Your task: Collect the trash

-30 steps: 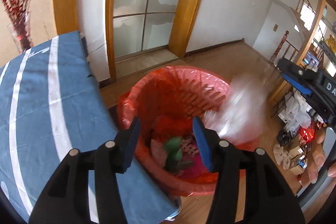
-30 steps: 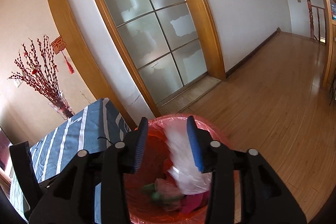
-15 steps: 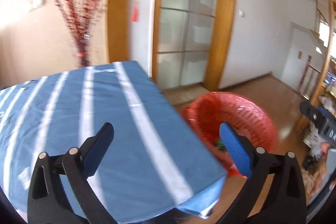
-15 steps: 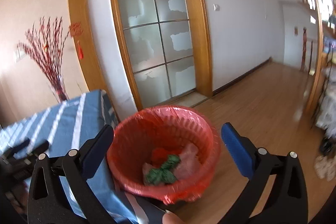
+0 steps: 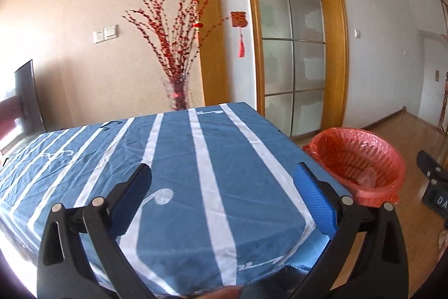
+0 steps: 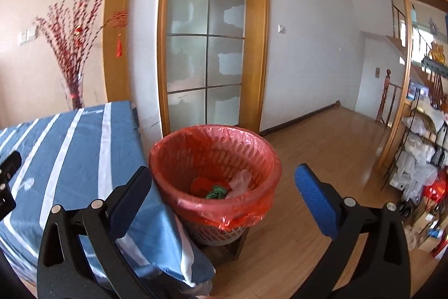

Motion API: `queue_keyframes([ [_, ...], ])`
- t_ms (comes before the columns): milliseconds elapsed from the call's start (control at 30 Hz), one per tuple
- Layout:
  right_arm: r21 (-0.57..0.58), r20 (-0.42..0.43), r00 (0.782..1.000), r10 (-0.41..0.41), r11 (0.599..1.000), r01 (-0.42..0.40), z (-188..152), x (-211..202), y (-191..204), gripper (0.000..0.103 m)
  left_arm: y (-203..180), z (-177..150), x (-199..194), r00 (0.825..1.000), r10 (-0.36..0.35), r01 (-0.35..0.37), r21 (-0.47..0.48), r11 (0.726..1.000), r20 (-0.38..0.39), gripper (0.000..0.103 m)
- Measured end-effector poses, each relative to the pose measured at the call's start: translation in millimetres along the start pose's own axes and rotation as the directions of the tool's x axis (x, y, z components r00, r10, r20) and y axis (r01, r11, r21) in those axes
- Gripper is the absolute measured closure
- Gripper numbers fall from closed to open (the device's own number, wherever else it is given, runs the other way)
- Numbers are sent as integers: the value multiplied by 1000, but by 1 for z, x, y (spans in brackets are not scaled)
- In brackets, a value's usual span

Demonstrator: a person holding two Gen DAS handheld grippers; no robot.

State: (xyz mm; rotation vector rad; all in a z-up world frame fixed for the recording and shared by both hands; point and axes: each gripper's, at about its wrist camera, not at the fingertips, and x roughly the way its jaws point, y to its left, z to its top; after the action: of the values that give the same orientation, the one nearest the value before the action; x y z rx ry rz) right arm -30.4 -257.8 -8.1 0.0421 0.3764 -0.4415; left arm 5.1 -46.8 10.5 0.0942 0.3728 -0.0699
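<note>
A bin lined with a red bag (image 6: 215, 159) stands on the floor by the table's right edge; it also shows in the left wrist view (image 5: 361, 159). Inside lie a clear plastic piece (image 6: 240, 180), green trash (image 6: 216, 191) and red trash (image 6: 200, 184). My left gripper (image 5: 222, 187) is open and empty above the blue striped tablecloth (image 5: 182, 159). My right gripper (image 6: 222, 187) is open and empty, held back from the bin. Part of the right gripper shows at the left view's right edge (image 5: 434, 184).
A vase of red branches (image 5: 176, 69) stands behind the table. A glass door (image 6: 207, 46) is behind the bin. A cluttered shelf (image 6: 420, 153) stands at the right. Wooden floor (image 6: 322, 147) stretches beyond the bin. A dark screen (image 5: 26, 97) is at the left.
The right gripper let the clear plastic fall into the bin and opened wide. Both grippers pulled back and up; the left swung over the table.
</note>
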Motion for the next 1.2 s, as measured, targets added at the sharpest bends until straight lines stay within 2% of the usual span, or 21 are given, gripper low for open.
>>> queue_keyframes([
  [233,-30,-1,1000,9,1000,-9,-11,-17,16,2,18,-12,-15,1000,6,-7,-54,999,-18,4],
  [467,-13,-35,999,29,999,-30,-21,-23,19,2,26,-22,-20,999,-2,-3,-86,996,-54,4],
  [1200,-6,-82,996,29,1000,-30,-36,-24,25,2,30,-36,-22,996,7,-16,-105,994,-91,4],
])
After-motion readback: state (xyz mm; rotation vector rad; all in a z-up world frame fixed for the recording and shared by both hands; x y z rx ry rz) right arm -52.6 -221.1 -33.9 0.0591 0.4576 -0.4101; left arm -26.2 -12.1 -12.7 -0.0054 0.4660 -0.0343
